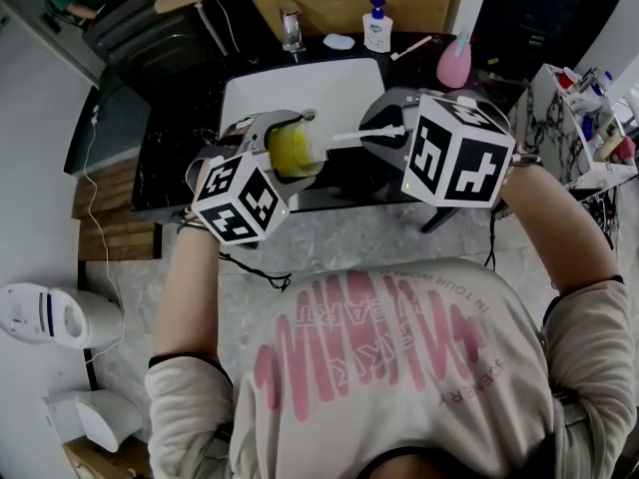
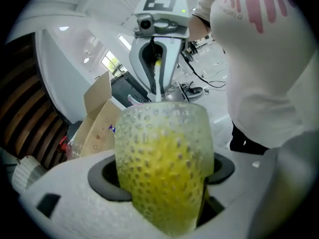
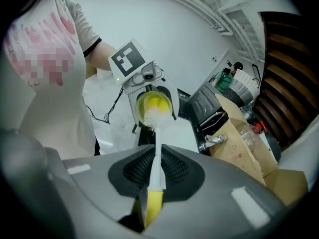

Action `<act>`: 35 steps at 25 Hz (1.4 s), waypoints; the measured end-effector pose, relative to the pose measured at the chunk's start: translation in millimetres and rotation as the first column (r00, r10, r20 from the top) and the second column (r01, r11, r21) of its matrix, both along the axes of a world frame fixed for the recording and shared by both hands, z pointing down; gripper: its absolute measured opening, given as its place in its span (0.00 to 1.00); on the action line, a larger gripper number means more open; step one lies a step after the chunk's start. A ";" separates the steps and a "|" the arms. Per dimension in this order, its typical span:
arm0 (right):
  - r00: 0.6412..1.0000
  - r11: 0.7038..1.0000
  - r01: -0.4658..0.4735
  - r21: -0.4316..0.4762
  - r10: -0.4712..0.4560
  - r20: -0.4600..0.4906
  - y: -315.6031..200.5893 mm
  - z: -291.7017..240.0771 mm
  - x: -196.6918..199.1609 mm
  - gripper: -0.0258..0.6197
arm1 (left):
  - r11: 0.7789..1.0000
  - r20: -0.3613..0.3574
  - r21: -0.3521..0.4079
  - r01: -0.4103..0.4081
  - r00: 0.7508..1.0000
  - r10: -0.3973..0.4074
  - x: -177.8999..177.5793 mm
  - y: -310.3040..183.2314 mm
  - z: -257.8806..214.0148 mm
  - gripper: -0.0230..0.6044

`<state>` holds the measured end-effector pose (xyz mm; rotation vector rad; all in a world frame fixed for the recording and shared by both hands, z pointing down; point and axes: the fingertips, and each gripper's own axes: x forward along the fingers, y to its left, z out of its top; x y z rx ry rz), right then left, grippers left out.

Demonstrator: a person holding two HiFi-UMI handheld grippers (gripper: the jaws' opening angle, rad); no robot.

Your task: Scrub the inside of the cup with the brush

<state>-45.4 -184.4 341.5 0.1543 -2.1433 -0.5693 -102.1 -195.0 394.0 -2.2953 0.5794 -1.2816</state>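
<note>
At the white sink [image 1: 334, 78], we have the left gripper [image 1: 262, 158] clamped across the body of the cup [image 1: 293, 151]. Its jaws are closed onto the dimpled, yellow-tinted wall, and the cup lies on its side in the air with its mouth turned to the right. The brush [image 1: 351, 137] reaches in from that side, with its white bristle head at the cup's mouth; we cannot tell how deep it sits. The right gripper [image 1: 391, 136] has its jaws pinched onto the thin white stem, just ahead of the yellow end of the handle. We judge the cup light and stiff. Its bumpy wall offers grip, though it may twist under scrubbing, so the middle is the place to hold it. The slim stem looks likely to flex, which calls for gentle pressure.
</note>
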 end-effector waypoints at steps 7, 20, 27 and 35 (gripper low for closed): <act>1.000 0.998 -0.011 -0.057 0.013 0.019 1.5 3.5 2.4 0.12 | 0.996 -0.153 -0.063 0.063 0.986 -0.072 0.8 -6.2 -7.6 0.66; 0.997 0.999 -0.034 -0.012 0.033 -0.070 6.6 26.0 -0.9 0.12 | 0.929 0.106 0.010 0.369 0.924 -0.368 -22.1 -35.5 31.9 0.66; 0.986 0.998 -0.039 0.045 0.046 -0.162 4.1 31.5 1.9 0.12 | 0.919 0.267 0.036 0.393 0.882 -0.387 -20.1 -31.3 62.7 0.66; 0.987 1.000 -0.025 0.020 0.028 -0.160 4.6 27.6 4.6 0.12 | 0.941 0.358 0.119 0.318 0.870 -0.340 -31.2 -21.1 63.2 0.66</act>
